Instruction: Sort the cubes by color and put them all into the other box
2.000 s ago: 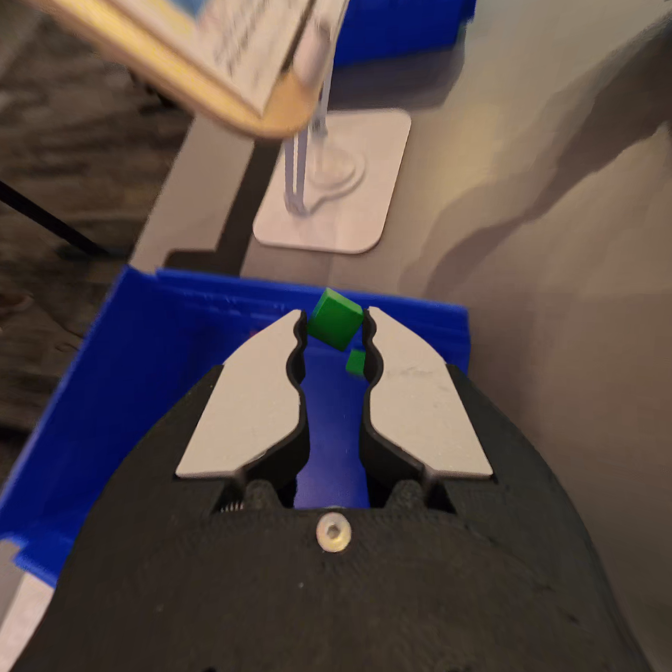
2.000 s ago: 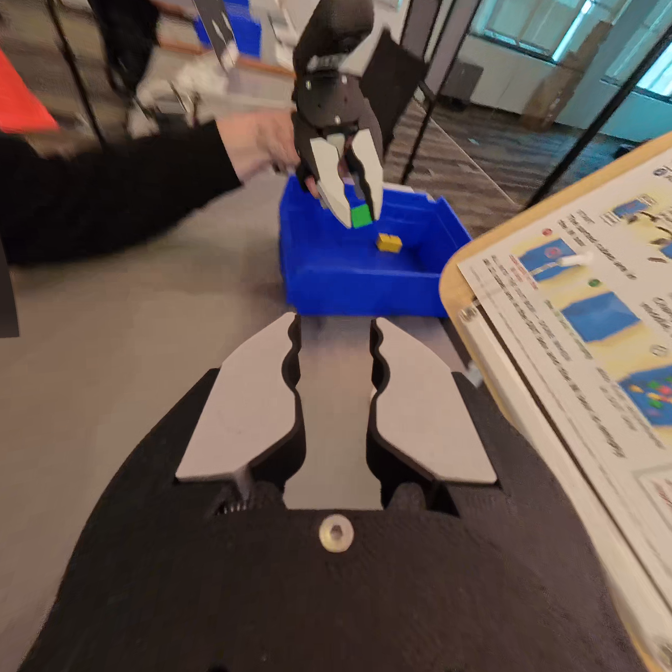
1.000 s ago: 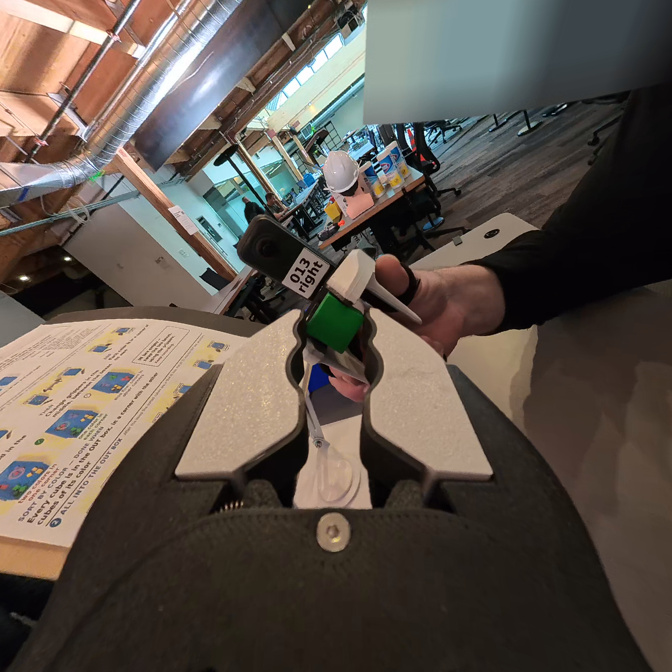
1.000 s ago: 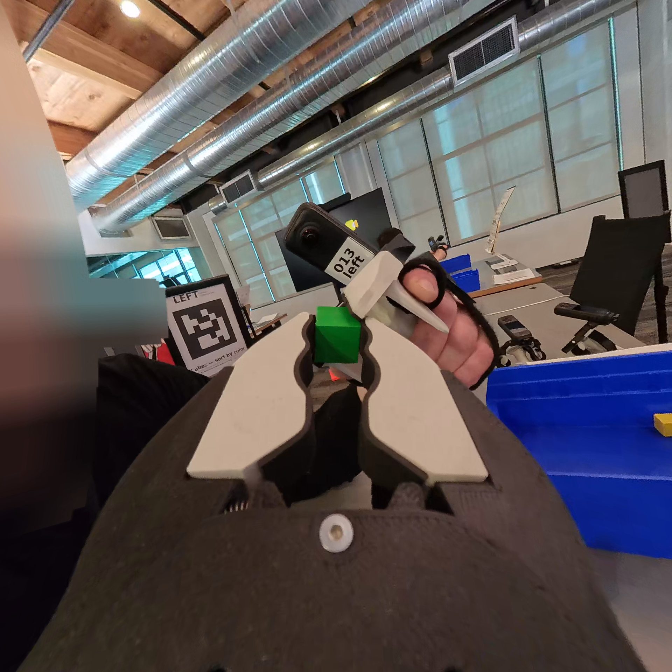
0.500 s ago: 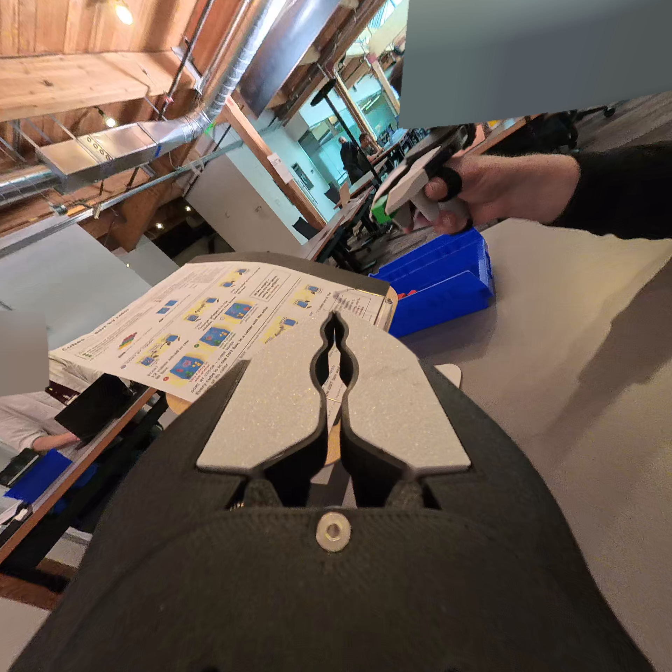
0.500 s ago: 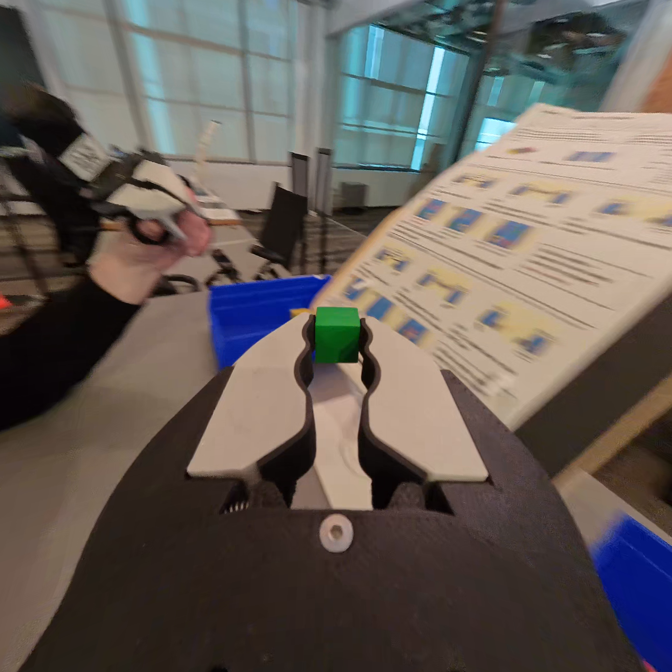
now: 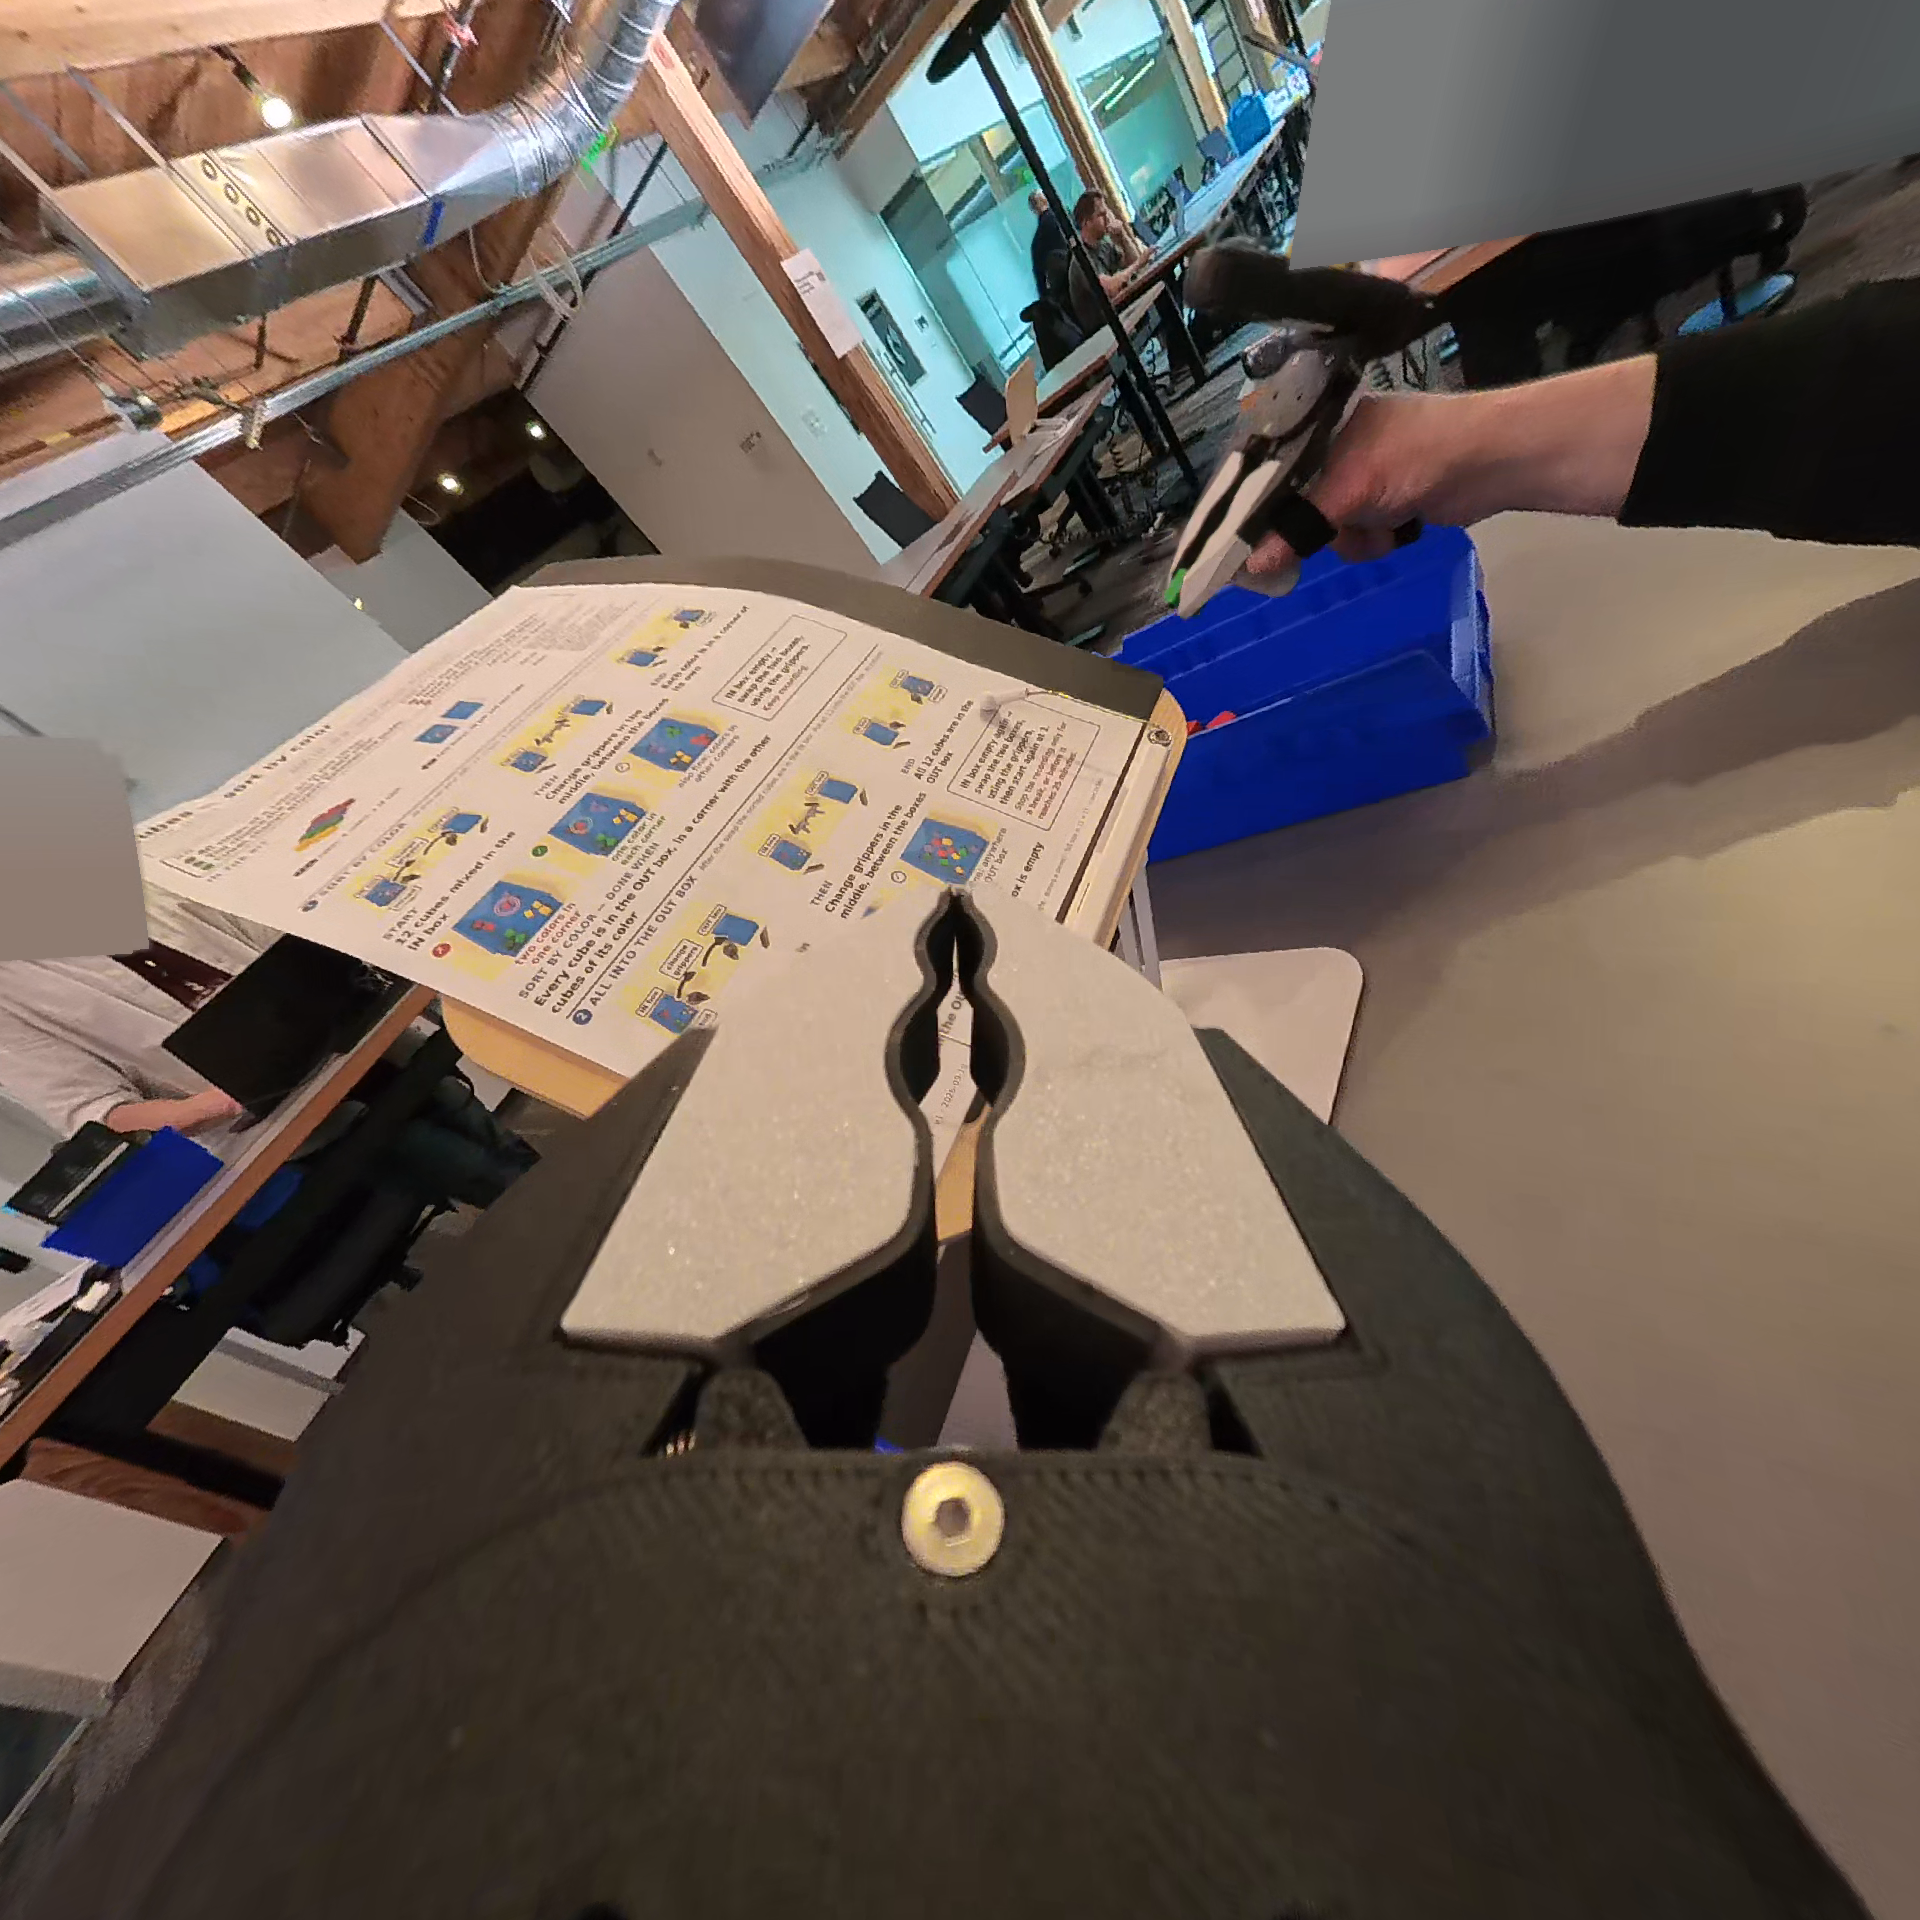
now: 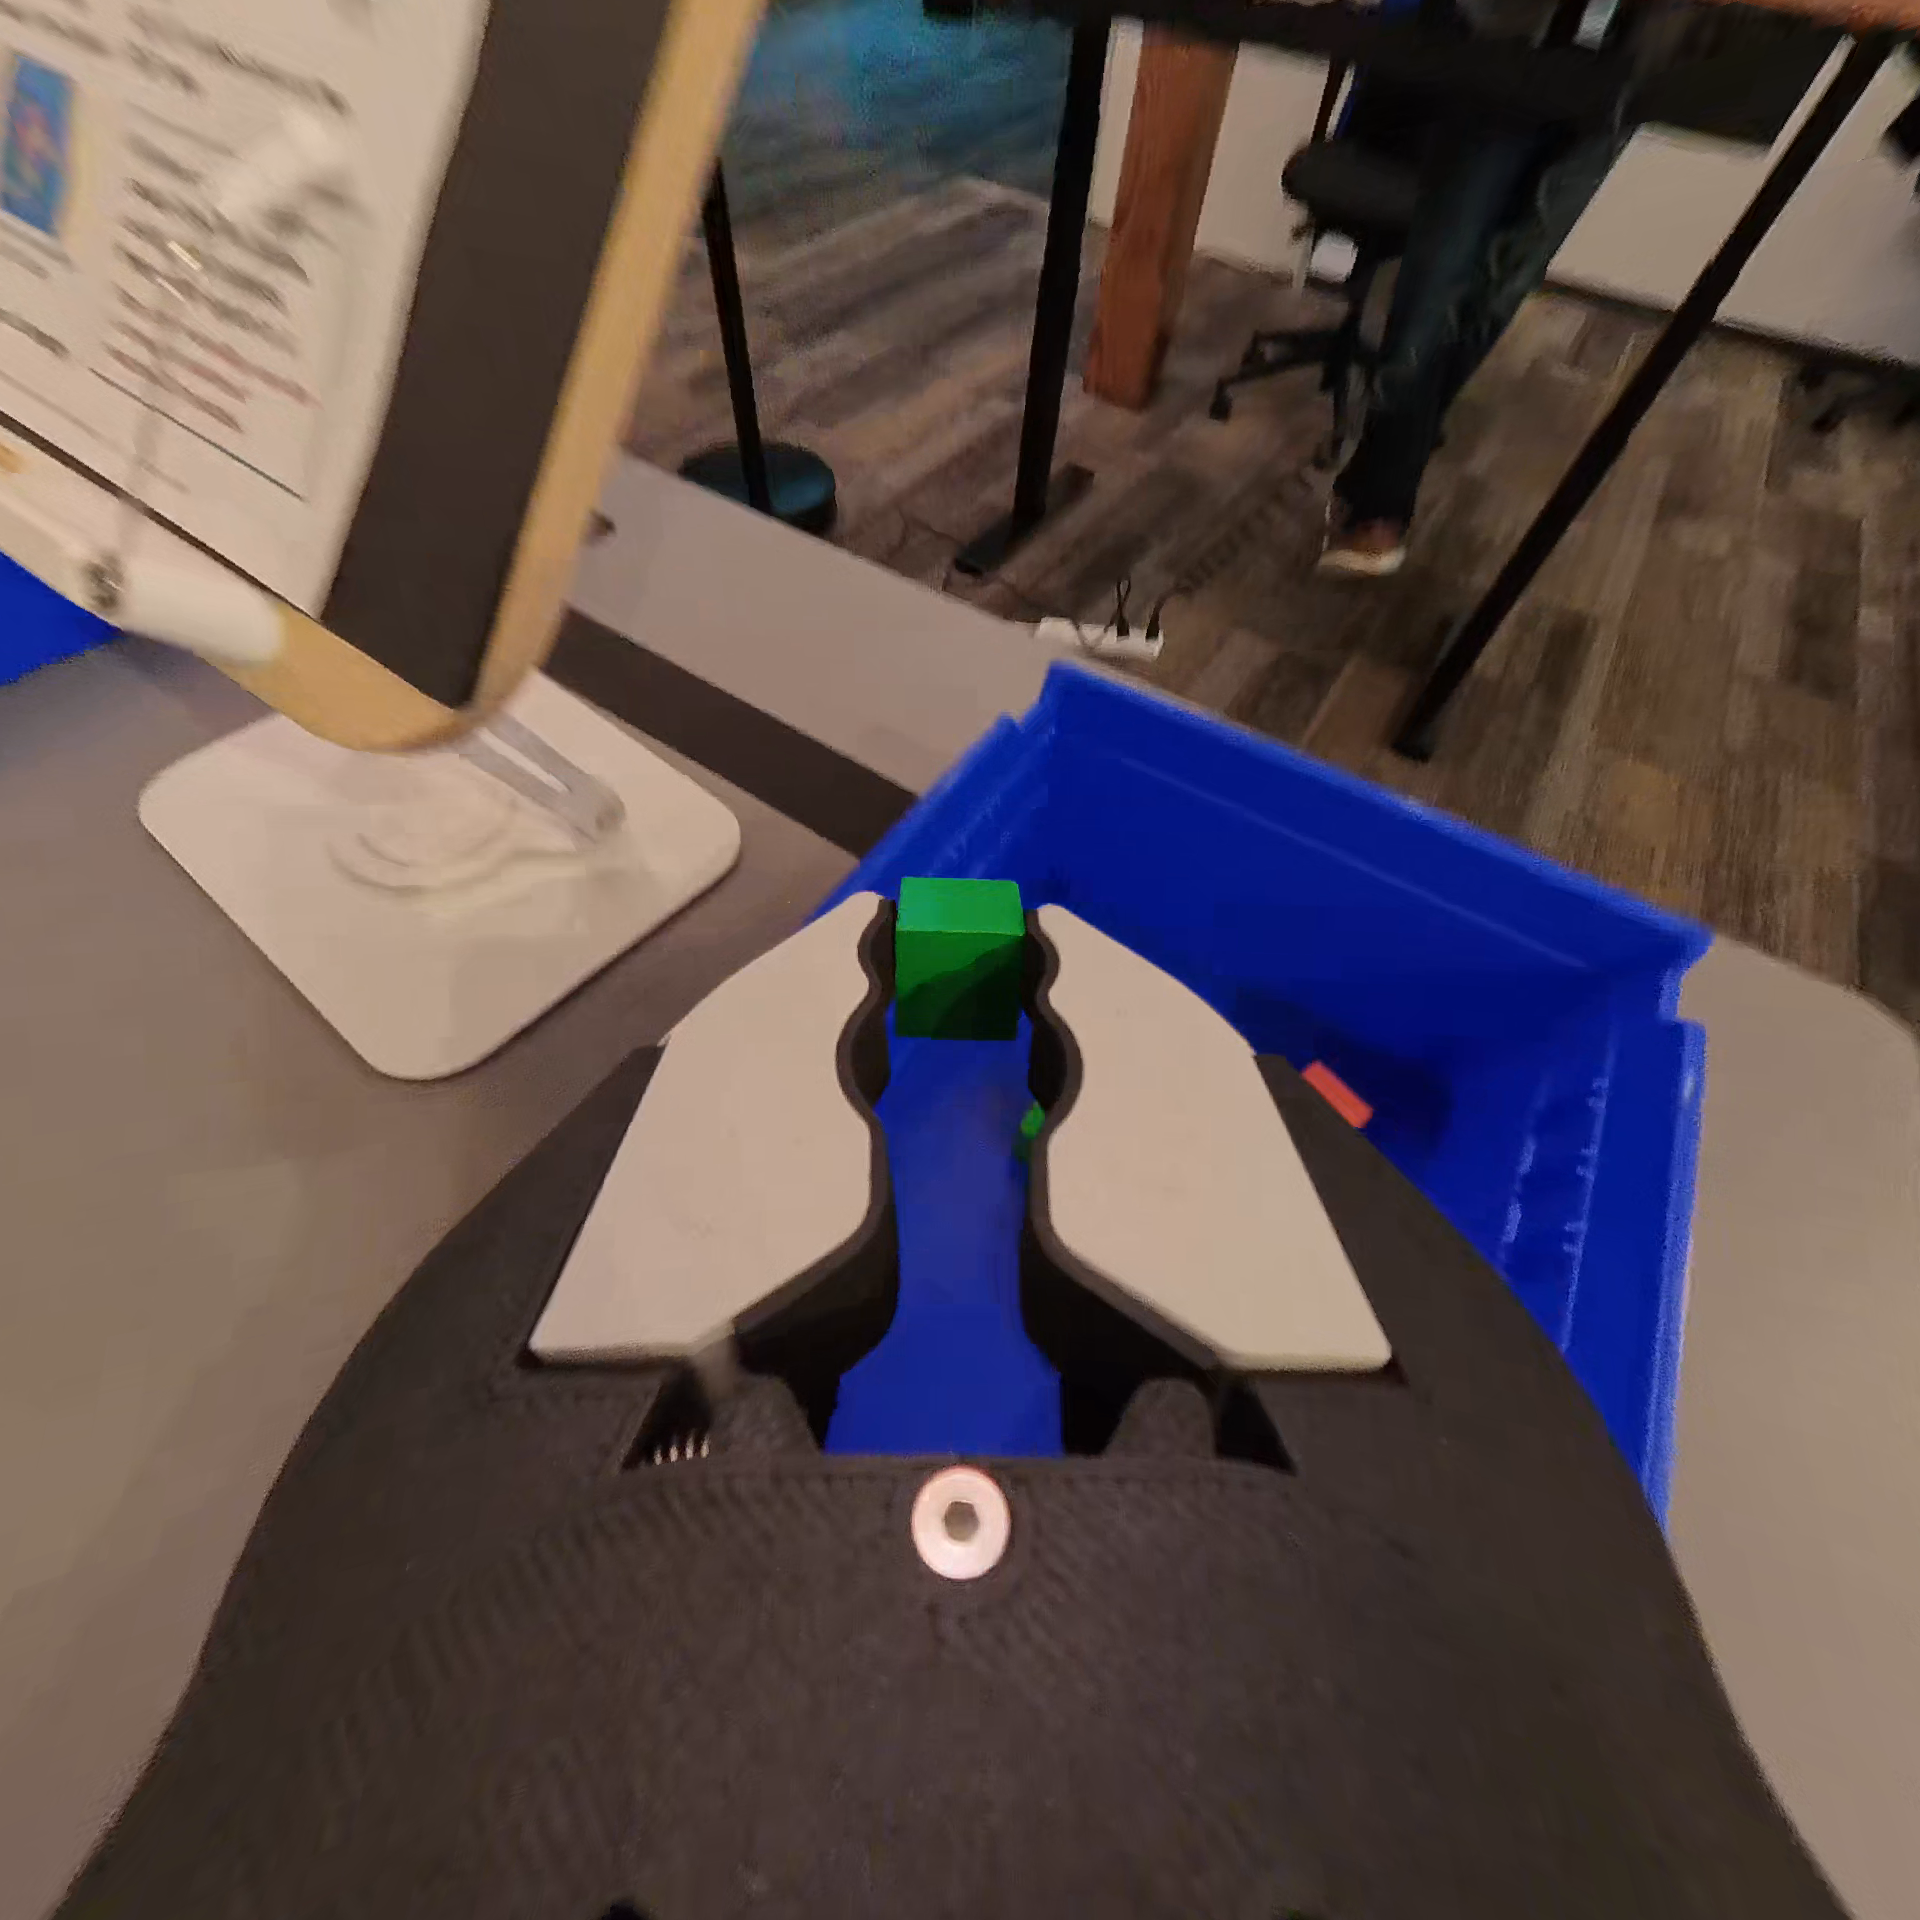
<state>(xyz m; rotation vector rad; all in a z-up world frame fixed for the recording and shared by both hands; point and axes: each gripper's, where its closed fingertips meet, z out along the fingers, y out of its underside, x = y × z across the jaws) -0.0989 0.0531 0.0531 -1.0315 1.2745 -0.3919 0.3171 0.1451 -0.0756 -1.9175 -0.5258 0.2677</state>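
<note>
Green cube (image 8: 957, 961) sits pinched in our right gripper's (image 8: 959, 971) jaws, directly over the blue box (image 8: 1351, 894); left gripper's (image 7: 954, 940) jaws pressed together, empty.

Green cube (image 8: 957, 968), blue box (image 8: 1351, 883), perhaps a red cube (image 8: 1338, 1093) inside.

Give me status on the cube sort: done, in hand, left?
Done: a green cube and a red cube already lie in the blue box.
In hand: the right gripper holds another green cube over that box; the left gripper is shut and empty.
Left: release it; the other box isn't visible, so the remainder is unknown.
</note>
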